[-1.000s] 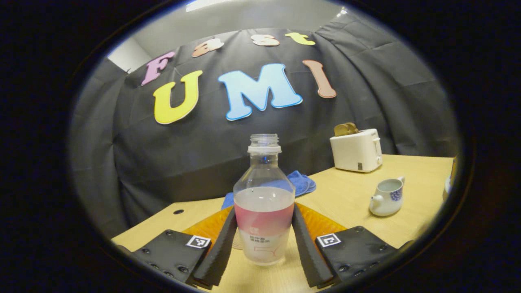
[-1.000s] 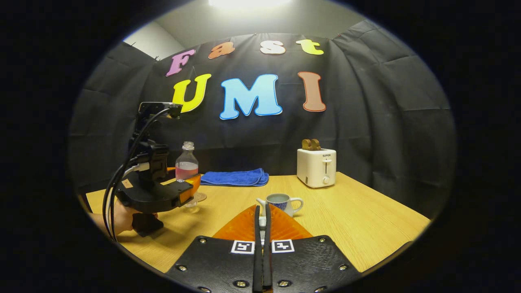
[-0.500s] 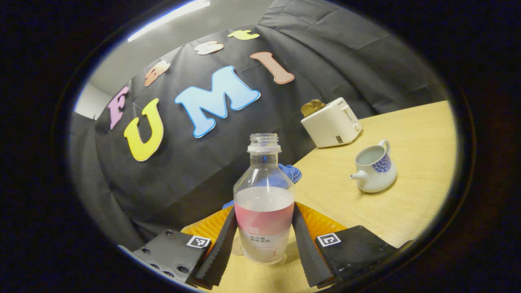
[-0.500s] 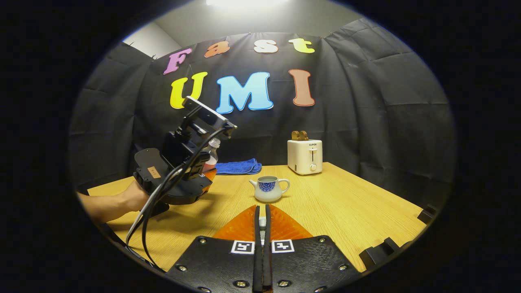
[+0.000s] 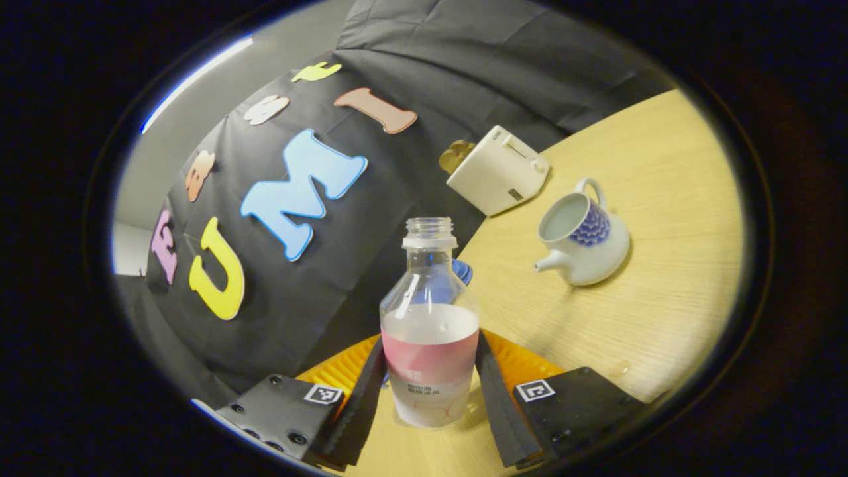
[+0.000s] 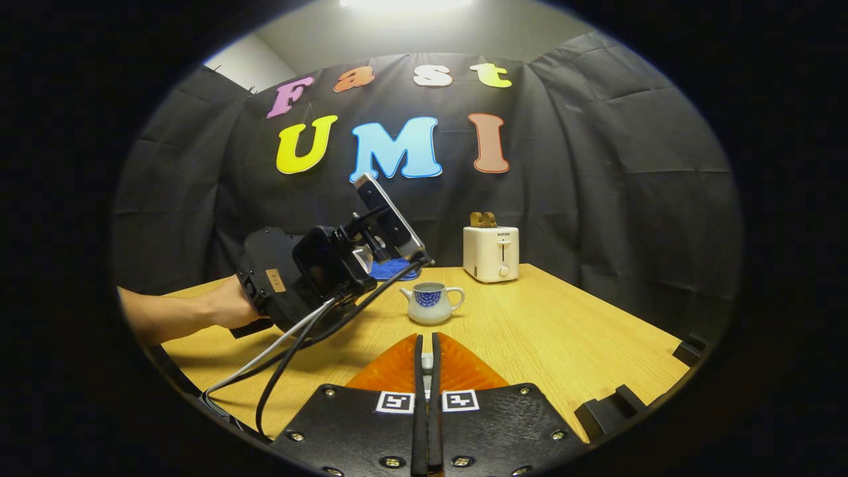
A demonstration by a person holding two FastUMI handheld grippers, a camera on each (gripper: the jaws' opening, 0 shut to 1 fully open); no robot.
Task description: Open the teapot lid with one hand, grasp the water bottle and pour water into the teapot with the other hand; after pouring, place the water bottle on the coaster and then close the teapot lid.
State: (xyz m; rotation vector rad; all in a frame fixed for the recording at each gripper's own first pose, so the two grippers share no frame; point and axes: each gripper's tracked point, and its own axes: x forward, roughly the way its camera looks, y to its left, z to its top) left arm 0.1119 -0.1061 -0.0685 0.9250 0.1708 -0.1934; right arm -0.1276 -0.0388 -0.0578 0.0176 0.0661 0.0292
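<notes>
Water bottle (image 5: 429,331), uncapped and part full, is clamped in the left tool (image 5: 429,391), tipped toward the open-topped teapot (image 5: 583,240) on the surface (image 5: 662,199); right tool (image 6: 427,371) pinched together, contents unclear; pouring, coaster placement, lid closing remain.

Right gripper (image 6: 427,371) low over worktop (image 6: 563,331), fingers (image 6: 419,397) pressed together on something small and pale. Lidless teapot (image 6: 430,303) upright beyond. Left gripper (image 6: 318,278), held by a hand (image 6: 225,308), tilted toward teapot. Toaster (image 6: 490,252) behind.
</notes>
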